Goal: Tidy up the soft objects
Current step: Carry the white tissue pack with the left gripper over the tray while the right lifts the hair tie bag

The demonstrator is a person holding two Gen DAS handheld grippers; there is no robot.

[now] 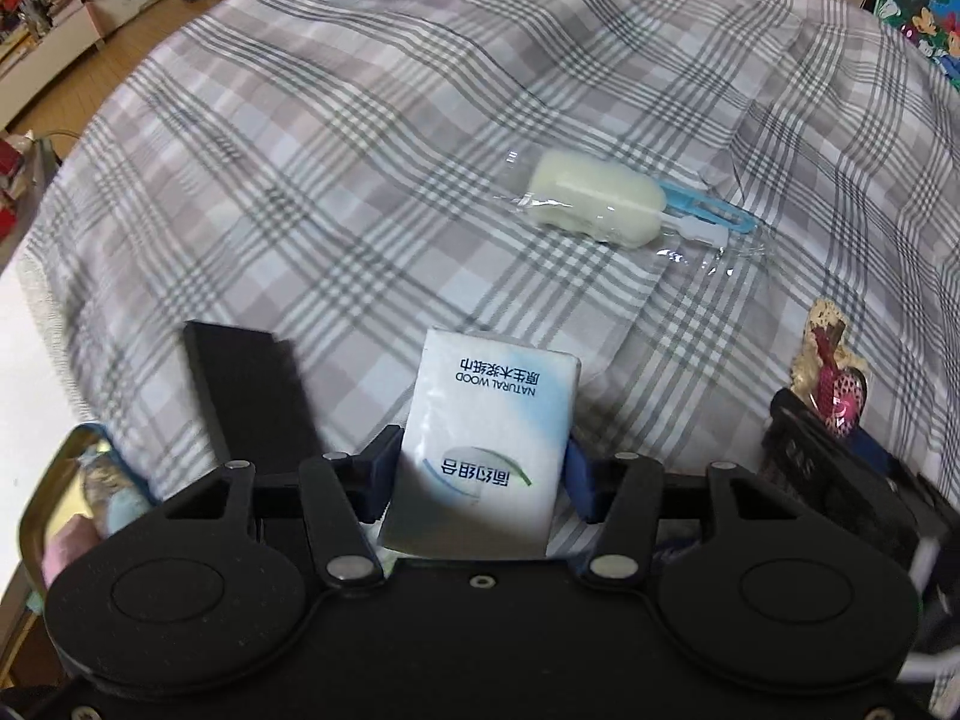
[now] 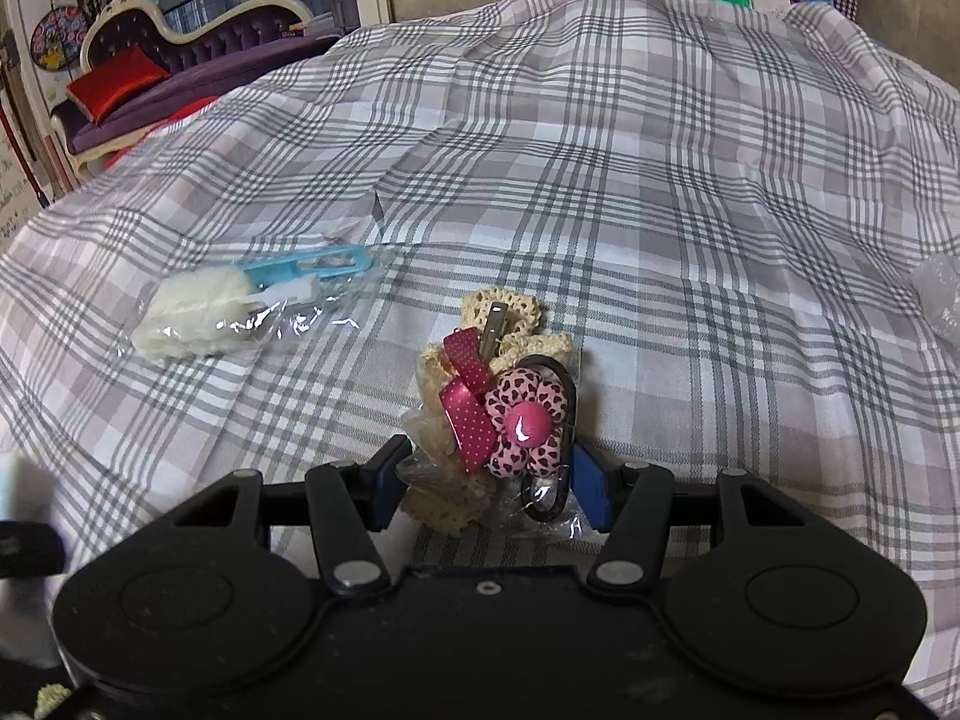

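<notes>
left gripper (image 1: 483, 468) is closed on a tissue pack (image 1: 486, 444); right gripper (image 2: 489, 480) is closed on a bagged hair accessory (image 2: 501, 414) (pink flower), both above the plaid bed cover (image 2: 660, 210), near a wrapped sponge brush (image 1: 576, 204)

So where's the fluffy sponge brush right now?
The sponge brush in its clear wrapper lies on the plaid cloth, ahead of the left gripper holding the tissue pack; in the right wrist view it's far left.

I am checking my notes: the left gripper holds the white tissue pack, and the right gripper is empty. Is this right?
Not quite. The left gripper does hold the white tissue pack, but the right gripper is shut on a bagged pink flower hair accessory with cream lace, as the right wrist view shows.
</notes>
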